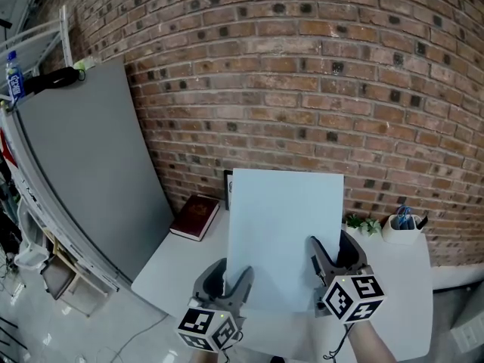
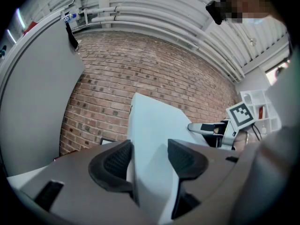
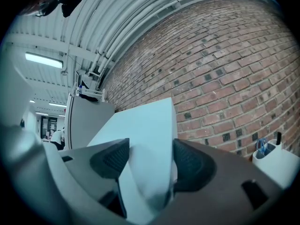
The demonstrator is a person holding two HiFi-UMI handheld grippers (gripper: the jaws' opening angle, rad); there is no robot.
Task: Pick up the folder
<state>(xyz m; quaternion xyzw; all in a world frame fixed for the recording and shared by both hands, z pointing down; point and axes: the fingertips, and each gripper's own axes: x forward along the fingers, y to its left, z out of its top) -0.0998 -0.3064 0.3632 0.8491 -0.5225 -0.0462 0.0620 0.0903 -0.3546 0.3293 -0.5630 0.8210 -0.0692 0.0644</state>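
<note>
A book (image 1: 196, 216) lies on the table (image 1: 401, 293) left of the folder (image 1: 283, 233), a cup (image 1: 401, 231) right.

White table (image 1: 180, 269) — book (image 1: 195, 216), pen cup (image 1: 401, 231).

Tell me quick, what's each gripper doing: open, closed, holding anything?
Left gripper: closed on the folder, fingers pressing both sides.
Right gripper: closed on the same folder.

You have bare desk (image 1: 172, 267) at front left; the folder (image 1: 283, 233) blocks the middle, book (image 1: 196, 216) and grey panel (image 1: 83, 172) left, pen cup (image 1: 402, 231) right.
</note>
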